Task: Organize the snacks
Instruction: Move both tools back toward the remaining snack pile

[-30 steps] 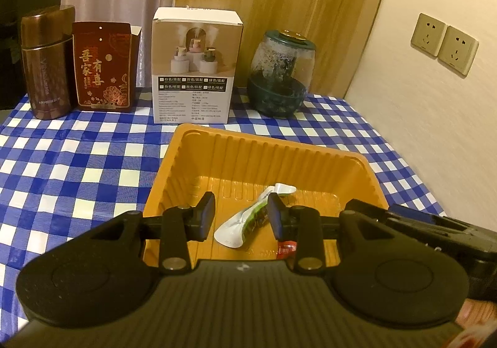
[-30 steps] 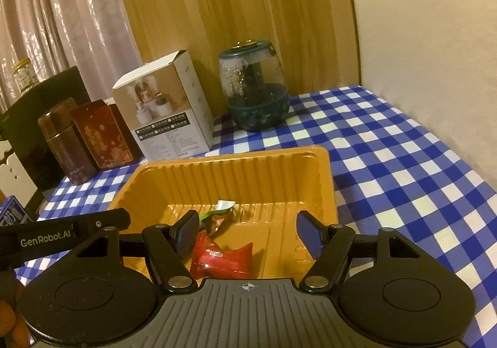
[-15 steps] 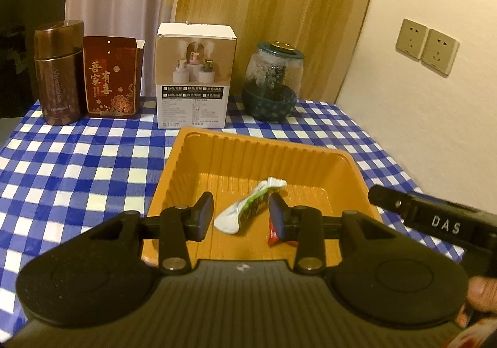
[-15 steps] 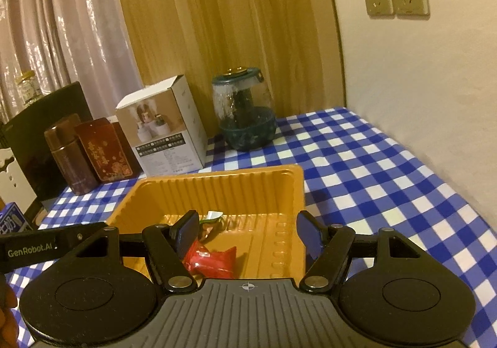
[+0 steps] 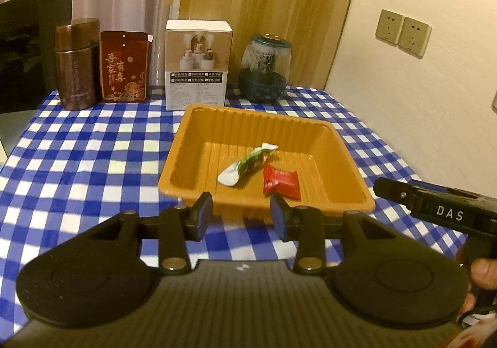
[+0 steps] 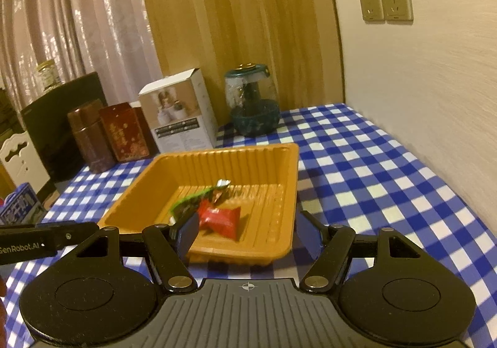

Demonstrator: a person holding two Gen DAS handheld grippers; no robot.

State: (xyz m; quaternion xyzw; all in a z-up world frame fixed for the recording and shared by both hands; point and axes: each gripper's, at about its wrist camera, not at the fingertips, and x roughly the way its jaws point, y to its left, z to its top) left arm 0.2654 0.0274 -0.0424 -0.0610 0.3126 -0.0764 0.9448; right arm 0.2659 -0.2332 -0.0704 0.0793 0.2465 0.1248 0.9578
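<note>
An orange plastic tray (image 5: 335,143) sits on the blue checked tablecloth; it also shows in the right wrist view (image 6: 289,192). Inside it lie a white-and-green snack packet (image 5: 245,163) and a red wrapped candy (image 5: 281,180); the packet (image 6: 189,200) and the candy (image 6: 220,217) appear in the right wrist view too. My left gripper (image 5: 242,216) is open and empty, just in front of the tray's near edge. My right gripper (image 6: 248,231) is open and empty, at the tray's near right corner.
Along the back stand a brown tin (image 5: 76,68), a red box (image 5: 124,67), a white carton (image 5: 197,64) and a green-based glass jar (image 5: 264,68). A wall with sockets (image 5: 402,33) bounds the right side. A blue packet (image 6: 20,203) lies at the far left.
Both grippers have drawn back from over the tray toward its near edge. The packet and candy stay in the tray.
</note>
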